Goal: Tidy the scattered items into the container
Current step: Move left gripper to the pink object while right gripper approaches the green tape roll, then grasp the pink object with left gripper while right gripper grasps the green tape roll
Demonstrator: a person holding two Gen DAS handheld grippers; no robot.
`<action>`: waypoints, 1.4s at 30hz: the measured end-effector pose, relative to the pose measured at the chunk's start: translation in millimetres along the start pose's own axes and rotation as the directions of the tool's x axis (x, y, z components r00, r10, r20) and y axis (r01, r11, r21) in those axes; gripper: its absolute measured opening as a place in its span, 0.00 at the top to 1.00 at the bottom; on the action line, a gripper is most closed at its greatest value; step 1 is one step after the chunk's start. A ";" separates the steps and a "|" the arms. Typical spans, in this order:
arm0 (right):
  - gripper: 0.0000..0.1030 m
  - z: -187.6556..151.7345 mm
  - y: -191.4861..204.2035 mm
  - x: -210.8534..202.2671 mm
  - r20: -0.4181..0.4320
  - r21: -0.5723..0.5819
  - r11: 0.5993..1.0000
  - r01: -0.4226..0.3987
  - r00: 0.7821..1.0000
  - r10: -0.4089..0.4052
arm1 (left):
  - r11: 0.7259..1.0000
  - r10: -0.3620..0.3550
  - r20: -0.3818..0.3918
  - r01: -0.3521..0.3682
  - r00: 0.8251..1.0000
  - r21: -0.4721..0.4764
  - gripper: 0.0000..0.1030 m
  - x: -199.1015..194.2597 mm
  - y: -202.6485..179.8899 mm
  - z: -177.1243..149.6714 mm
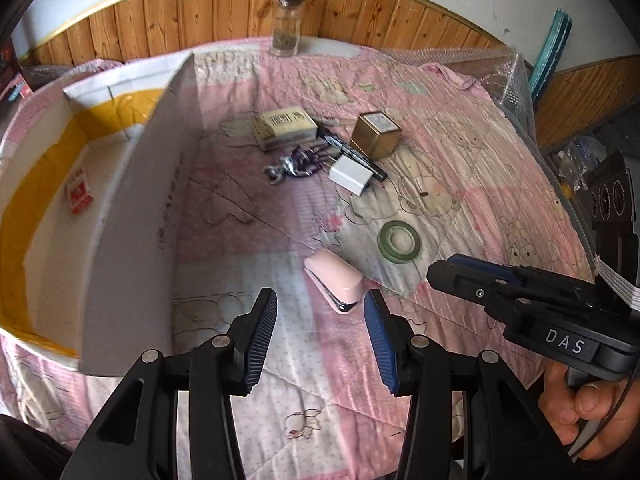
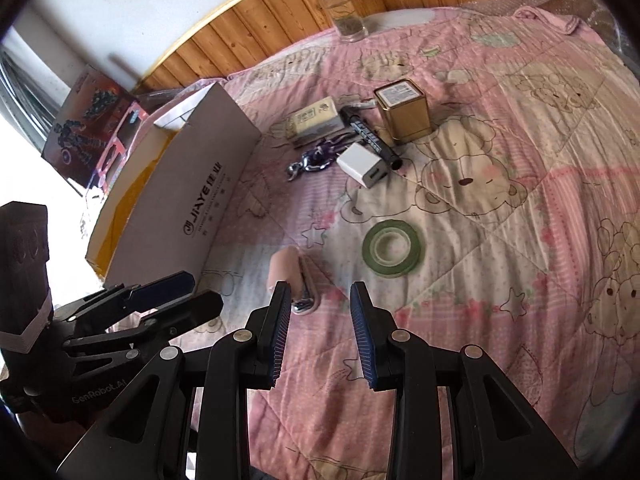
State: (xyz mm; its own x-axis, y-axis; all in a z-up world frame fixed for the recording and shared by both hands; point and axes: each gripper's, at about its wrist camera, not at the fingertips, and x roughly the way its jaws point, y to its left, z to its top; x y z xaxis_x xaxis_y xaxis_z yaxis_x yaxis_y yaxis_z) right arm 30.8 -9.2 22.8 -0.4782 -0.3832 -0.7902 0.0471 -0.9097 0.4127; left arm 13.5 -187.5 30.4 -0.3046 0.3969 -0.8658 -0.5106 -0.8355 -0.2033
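Note:
A cardboard box (image 1: 132, 216) (image 2: 188, 200) with yellow-taped flaps sits at the left on a pink quilt; a red-and-white packet (image 1: 79, 192) lies inside it. Scattered on the quilt: a pink stapler (image 1: 334, 280) (image 2: 290, 276), a green tape roll (image 1: 398, 240) (image 2: 393, 246), a white charger (image 1: 351, 174) (image 2: 364, 165), a black marker (image 1: 352, 151) (image 2: 370, 136), a gold tin (image 1: 376, 134) (image 2: 404, 110), a cream carton (image 1: 284, 126) (image 2: 316, 120) and a purple figurine (image 1: 296, 164) (image 2: 316, 158). My left gripper (image 1: 320, 336) is open just short of the stapler. My right gripper (image 2: 320, 332) is open, near the stapler's right.
A glass jar (image 1: 287, 20) (image 2: 340, 8) with a grey lid stands at the quilt's far edge against wood panelling. A hand (image 1: 588, 412) holds the right gripper's handle. Bubble wrap (image 1: 516, 80) covers the far right corner. A printed toy box (image 2: 88, 120) stands beyond the cardboard box.

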 end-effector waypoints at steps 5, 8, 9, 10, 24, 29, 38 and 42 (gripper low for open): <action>0.67 6.3 -11.8 10.4 -0.010 -0.006 0.999 0.049 0.999 -0.049 | 0.997 -0.060 -0.063 0.056 0.996 -0.062 0.54 31.0 -1.3 -0.7; 0.67 12.0 -19.3 16.6 -0.015 -0.009 0.997 0.079 0.997 -0.080 | 0.992 -0.089 -0.077 0.081 0.993 -0.095 0.54 44.7 -2.3 0.3; 0.67 13.7 -20.9 19.0 -0.019 -0.013 0.996 0.089 0.996 -0.089 | 0.991 -0.091 -0.079 0.082 0.993 -0.103 0.54 48.8 -2.6 1.0; 0.67 15.3 -22.1 21.9 -0.024 -0.020 0.995 0.102 0.994 -0.103 | 0.990 -0.093 -0.082 0.083 0.992 -0.110 0.54 52.6 -2.8 1.8; 0.69 25.4 -35.2 69.9 -0.080 -0.086 0.979 0.187 0.978 -0.193 | 0.989 -0.059 -0.072 0.048 0.996 -0.141 0.55 87.6 9.4 2.3; 0.80 28.7 -31.1 80.8 -0.072 -0.158 0.956 0.246 0.963 -0.260 | 0.991 -0.033 -0.066 0.024 0.997 -0.132 0.61 89.0 12.5 4.8; 0.84 25.8 -37.3 77.8 -0.049 -0.136 0.961 0.240 0.968 -0.248 | 0.998 0.019 -0.057 -0.023 0.998 -0.067 0.74 91.1 7.4 5.5; 0.84 25.2 -37.6 71.1 -0.064 -0.089 0.976 0.199 0.977 -0.205 | 0.996 0.013 -0.052 -0.017 0.999 -0.083 0.74 81.2 11.5 4.3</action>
State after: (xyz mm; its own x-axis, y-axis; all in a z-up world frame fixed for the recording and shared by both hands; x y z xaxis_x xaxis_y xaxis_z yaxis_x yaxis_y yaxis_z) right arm -27.1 1.7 -37.5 -0.4210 -0.1981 -0.8851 0.0293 -0.9783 0.2051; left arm -20.6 -163.3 -40.3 -0.2692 0.3656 -0.8910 -0.4369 -0.8708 -0.2254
